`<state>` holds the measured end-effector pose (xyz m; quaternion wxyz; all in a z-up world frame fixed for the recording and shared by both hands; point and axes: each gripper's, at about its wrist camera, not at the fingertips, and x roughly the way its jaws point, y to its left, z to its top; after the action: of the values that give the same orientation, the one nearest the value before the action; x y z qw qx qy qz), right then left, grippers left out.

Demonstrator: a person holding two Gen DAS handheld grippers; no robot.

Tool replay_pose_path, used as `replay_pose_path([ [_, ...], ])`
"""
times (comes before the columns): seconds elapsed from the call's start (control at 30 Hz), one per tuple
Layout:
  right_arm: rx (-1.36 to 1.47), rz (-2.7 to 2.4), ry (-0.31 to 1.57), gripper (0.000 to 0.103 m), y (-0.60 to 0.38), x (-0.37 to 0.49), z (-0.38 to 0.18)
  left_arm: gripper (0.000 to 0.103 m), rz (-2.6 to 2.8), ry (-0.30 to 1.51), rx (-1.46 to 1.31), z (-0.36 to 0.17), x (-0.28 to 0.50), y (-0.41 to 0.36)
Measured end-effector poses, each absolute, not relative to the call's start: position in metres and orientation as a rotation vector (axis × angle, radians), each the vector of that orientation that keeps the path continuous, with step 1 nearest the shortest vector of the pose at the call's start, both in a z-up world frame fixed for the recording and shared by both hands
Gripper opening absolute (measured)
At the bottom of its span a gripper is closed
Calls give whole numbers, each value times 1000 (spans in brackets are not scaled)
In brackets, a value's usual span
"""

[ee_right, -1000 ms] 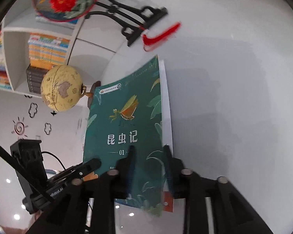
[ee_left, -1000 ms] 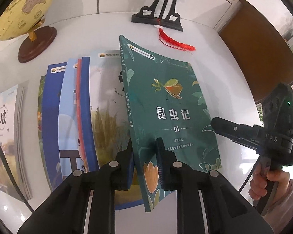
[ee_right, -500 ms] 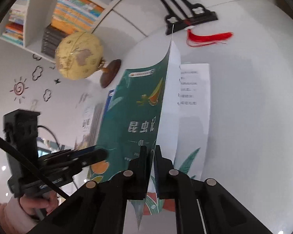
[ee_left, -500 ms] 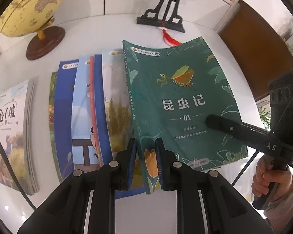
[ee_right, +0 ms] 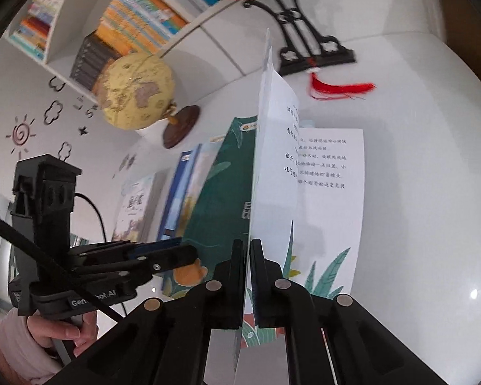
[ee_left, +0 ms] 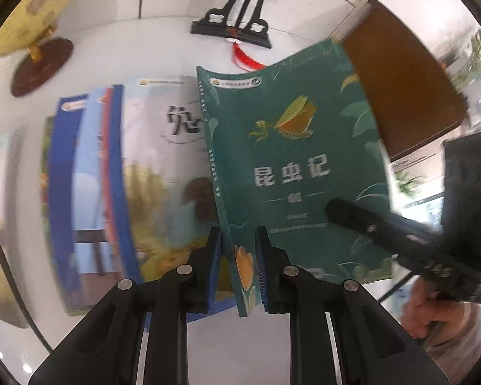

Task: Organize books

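Lifted since a second ago, the green book's [ee_left: 291, 166] front cover now stands nearly upright, pinched in the right gripper [ee_right: 248, 276]. Left gripper [ee_left: 239, 266] is clenched on the book's spine at the near edge of the white desk [ee_right: 417, 192]. Beside it lies a row of overlapping books [ee_left: 112, 173]. Farther back, near the desk's far edge, stand a globe [ee_right: 134, 96] and a black ornament stand [ee_left: 237, 22] with a red tassel [ee_right: 340, 89].

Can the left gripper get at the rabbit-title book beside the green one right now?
Probably not: the left gripper is shut on the green book, whose spine overlaps the rabbit-title book.
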<state>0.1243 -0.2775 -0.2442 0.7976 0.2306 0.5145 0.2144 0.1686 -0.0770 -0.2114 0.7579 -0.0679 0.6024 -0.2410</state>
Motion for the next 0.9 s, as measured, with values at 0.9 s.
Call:
replay_pose_path([
  [0.9,566,407,1137,4,-311,126,-262,16,-531,1315,-115,-208,178,-108],
])
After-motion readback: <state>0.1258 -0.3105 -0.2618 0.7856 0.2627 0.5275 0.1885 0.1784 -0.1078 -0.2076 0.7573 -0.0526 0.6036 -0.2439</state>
